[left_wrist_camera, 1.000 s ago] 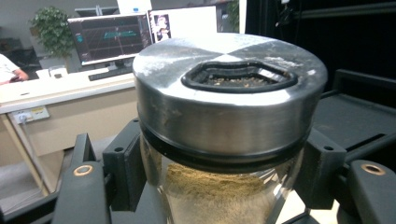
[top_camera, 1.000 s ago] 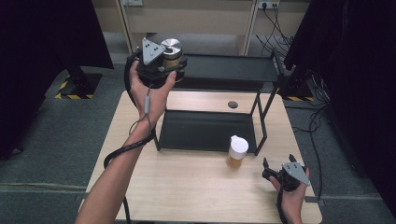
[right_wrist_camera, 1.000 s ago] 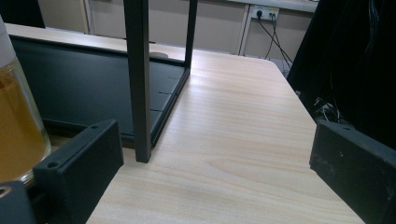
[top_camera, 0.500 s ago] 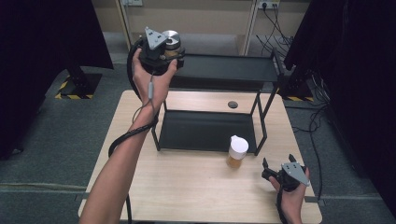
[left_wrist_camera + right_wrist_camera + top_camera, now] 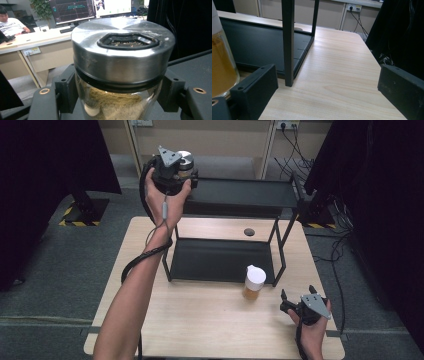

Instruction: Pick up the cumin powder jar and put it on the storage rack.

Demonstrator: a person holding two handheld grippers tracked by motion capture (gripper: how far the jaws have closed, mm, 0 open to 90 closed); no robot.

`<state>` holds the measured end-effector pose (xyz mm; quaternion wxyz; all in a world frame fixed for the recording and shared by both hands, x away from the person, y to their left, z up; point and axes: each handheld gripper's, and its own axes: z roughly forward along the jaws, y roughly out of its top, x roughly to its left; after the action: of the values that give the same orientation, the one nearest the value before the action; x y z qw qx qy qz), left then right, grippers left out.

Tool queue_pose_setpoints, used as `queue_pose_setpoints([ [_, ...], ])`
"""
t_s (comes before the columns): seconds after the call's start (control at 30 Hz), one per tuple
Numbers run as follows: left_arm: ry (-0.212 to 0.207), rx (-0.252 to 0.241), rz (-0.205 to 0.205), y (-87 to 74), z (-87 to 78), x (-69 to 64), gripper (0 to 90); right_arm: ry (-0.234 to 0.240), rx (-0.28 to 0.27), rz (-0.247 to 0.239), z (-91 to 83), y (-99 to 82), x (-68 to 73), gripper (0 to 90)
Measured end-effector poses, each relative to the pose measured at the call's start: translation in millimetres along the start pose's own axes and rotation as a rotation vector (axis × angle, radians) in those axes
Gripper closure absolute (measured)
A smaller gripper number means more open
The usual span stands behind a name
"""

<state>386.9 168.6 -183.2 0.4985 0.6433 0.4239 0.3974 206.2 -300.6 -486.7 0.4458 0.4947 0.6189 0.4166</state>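
Left gripper [image 5: 183,166] jaws clamp a glass jar with brushed-steel lid [image 5: 122,57], jar upright between them, above the black two-tier metal rack [image 5: 240,195]. Right gripper [image 5: 322,100] jaws wide, nothing between; amber-filled white-lidded jar [image 5: 220,65] just outside one jaw.

A light wooden worktop [image 5: 200,320] fills the lower middle of the high view. On it stands a black two-tier metal shelf [image 5: 235,260], centre frame. Just in front of the shelf's lower right corner stands a white-lidded jar of amber liquid [image 5: 254,282]. Black curtains [image 5: 45,165] flank both upper corners.
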Motion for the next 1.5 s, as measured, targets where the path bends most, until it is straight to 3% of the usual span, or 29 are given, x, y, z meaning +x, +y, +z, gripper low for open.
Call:
queue_pose_setpoints([
  [0.27, 0.015, 0.041, 0.004, 1.8, 11.1, -0.4, 30.5, 0.001, 0.002, -0.007, 0.3, 0.5, 0.5, 3.0],
  [0.47, 0.013, 0.042, -0.011, 1.1, 13.4, 0.5, 30.4, 0.002, 0.005, -0.012, 0.4, 1.0, 1.2, 3.0],
  [0.8, -0.025, 0.017, -0.102, -7.8, 17.3, 14.8, 30.4, 0.002, 0.006, -0.027, 0.6, 1.3, 2.4, 3.0],
  [1.5, -0.024, 0.010, -0.099, -9.1, 17.8, 13.3, 30.2, 0.004, 0.006, -0.035, 0.8, 1.5, 3.8, 3.0],
])
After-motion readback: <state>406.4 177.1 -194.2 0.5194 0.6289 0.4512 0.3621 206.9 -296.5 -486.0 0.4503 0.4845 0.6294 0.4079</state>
